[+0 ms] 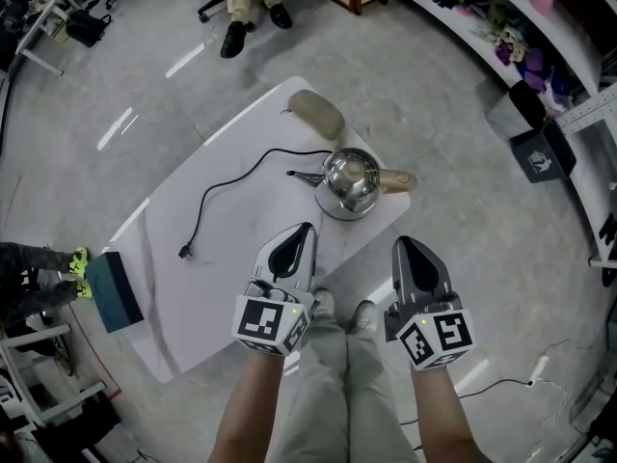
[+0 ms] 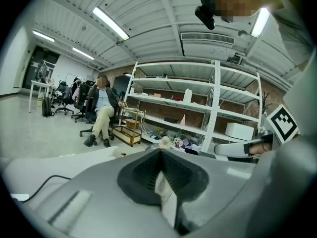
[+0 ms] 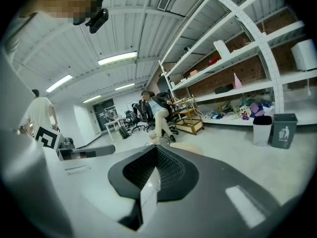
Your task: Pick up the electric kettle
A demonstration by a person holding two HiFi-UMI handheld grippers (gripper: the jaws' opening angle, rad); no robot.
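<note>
The electric kettle (image 1: 347,181) is shiny steel with a beige handle (image 1: 396,179) pointing right. It stands on its base near the right end of the white table (image 1: 231,258). Its black cord (image 1: 227,183) runs left across the tabletop to a loose plug (image 1: 183,251). My left gripper (image 1: 308,227) hangs over the table's near edge, just short of the kettle, with its jaws together and nothing in them. My right gripper (image 1: 401,241) is off the table's right corner, below the handle, also shut and empty. Both gripper views show closed jaws (image 2: 159,150) (image 3: 156,147) pointing out level over the table.
A beige oval object (image 1: 318,113) lies at the table's far end. A dark teal box (image 1: 114,289) sits against the table's left side. A seated person (image 1: 246,8) is beyond the table; shelving and a bin (image 1: 542,154) line the right.
</note>
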